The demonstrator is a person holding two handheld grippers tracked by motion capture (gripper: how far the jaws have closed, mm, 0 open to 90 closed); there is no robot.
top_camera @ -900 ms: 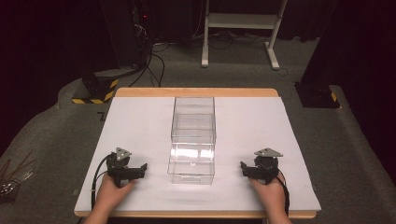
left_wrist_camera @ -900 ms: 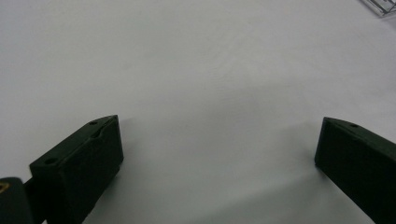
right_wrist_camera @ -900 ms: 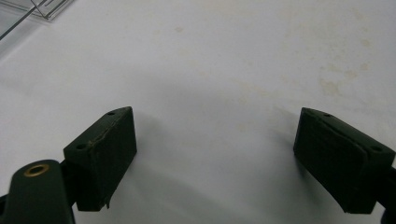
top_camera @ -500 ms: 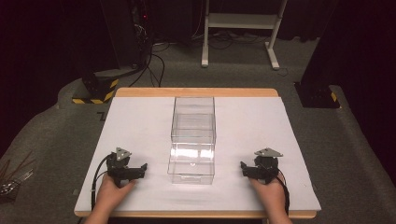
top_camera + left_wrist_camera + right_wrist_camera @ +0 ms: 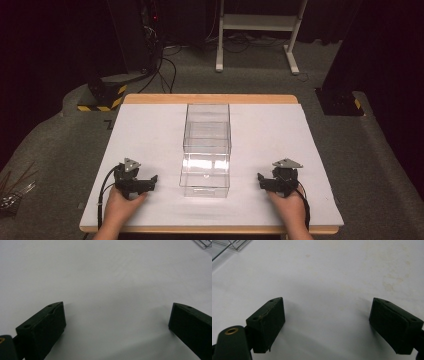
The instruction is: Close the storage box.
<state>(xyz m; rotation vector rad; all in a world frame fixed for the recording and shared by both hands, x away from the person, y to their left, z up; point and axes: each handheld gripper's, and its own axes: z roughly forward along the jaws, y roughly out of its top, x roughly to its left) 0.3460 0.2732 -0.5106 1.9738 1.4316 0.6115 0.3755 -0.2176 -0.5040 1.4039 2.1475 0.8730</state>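
1. High view: the clear box (image 5: 207, 150) stands mid-table on the white sheet (image 5: 150, 135), stretching from the near edge toward the far side.
2. The left gripper (image 5: 142, 184) and right gripper (image 5: 270, 181) rest on the sheet either side of it, well apart from it, jaws wide and empty.
3. The wooden table (image 5: 210, 98) edges the sheet.
4. Grey carpet (image 5: 60, 145), cables (image 5: 165, 65) and a white stand (image 5: 255, 25) lie beyond, in a dark room.
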